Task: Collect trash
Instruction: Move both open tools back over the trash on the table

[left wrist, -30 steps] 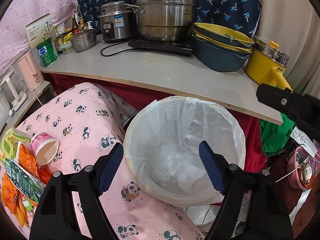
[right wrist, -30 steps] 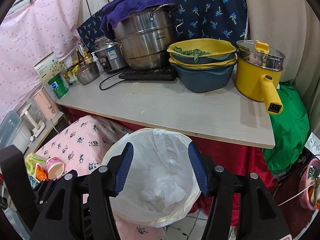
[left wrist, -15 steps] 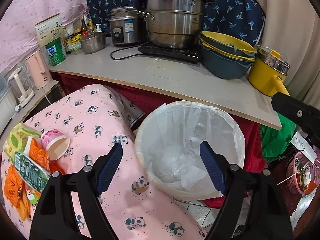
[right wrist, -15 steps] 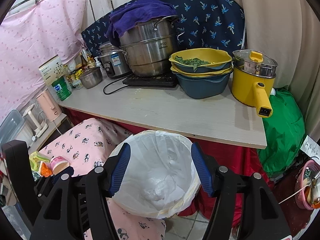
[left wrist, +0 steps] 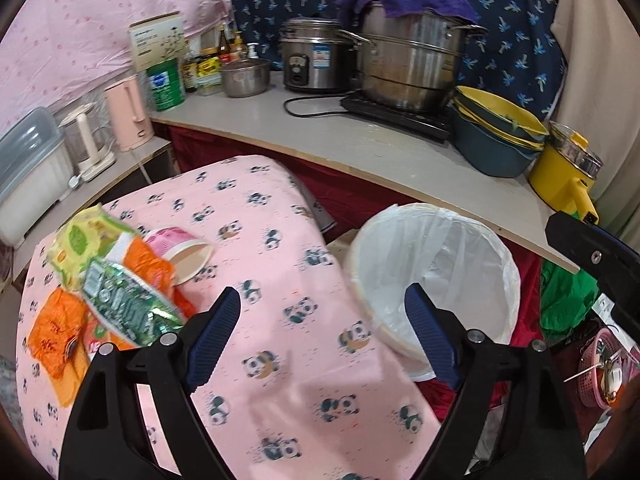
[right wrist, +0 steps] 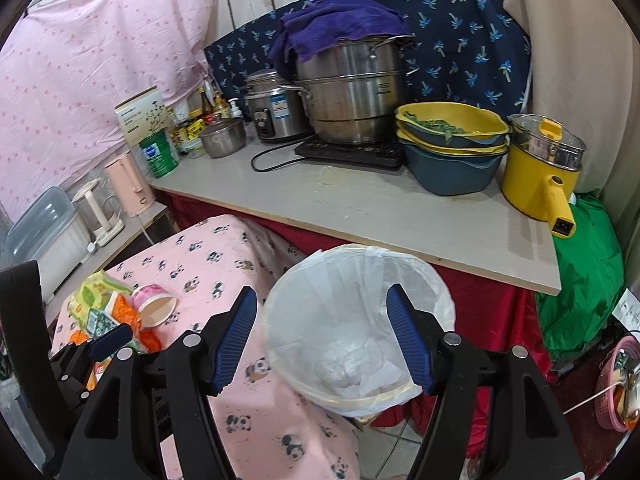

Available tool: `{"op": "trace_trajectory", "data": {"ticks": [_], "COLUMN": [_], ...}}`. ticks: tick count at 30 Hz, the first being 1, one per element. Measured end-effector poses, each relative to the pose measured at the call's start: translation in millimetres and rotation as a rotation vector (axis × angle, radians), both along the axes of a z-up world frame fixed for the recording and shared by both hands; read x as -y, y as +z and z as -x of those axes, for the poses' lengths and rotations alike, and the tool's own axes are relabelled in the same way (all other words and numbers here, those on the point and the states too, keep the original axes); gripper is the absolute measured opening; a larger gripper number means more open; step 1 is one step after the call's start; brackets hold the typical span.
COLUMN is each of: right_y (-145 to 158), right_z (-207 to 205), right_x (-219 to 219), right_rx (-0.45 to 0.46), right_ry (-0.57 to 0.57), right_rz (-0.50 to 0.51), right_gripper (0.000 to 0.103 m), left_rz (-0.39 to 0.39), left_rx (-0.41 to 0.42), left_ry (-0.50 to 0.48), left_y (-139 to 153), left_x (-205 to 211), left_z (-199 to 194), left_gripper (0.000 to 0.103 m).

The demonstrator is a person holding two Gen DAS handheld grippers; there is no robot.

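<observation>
Beside the bin [left wrist: 436, 276], wrappers [left wrist: 120, 304] litter the cloth [left wrist: 280, 240].

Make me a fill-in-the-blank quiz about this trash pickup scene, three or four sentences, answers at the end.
1. The bin is lined with a white plastic ____.
2. The paper cup lies on its ____ on the panda-print cloth.
3. The towel draped over the big steel pot is ____ in colour.
4. The jaws of the left gripper hold ____.

Answers: bag; side; purple; nothing
</observation>
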State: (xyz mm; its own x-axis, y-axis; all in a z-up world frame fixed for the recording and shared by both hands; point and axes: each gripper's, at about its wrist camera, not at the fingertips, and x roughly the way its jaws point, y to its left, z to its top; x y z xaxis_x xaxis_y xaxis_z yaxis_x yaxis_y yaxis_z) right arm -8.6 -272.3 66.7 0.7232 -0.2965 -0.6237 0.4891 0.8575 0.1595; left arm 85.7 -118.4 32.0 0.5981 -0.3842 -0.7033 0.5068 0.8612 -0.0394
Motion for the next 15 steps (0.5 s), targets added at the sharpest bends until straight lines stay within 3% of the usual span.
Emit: {"op": "trace_trajectory", "data": {"ticks": [15], "right_y": [-16], "right_z": [-43], "right_x": [-107], "right_rx": [-0.053], "right_ry": [0.224], "right_rz": [-0.006], "right_gripper": [0.066], "left_rz": [-0.019], "left_rx": [-0.052], "left_ry": [0.245], "left_y": [-15], "left_x": [-139], "left_z": [-25], "left_gripper": [0.082]}}
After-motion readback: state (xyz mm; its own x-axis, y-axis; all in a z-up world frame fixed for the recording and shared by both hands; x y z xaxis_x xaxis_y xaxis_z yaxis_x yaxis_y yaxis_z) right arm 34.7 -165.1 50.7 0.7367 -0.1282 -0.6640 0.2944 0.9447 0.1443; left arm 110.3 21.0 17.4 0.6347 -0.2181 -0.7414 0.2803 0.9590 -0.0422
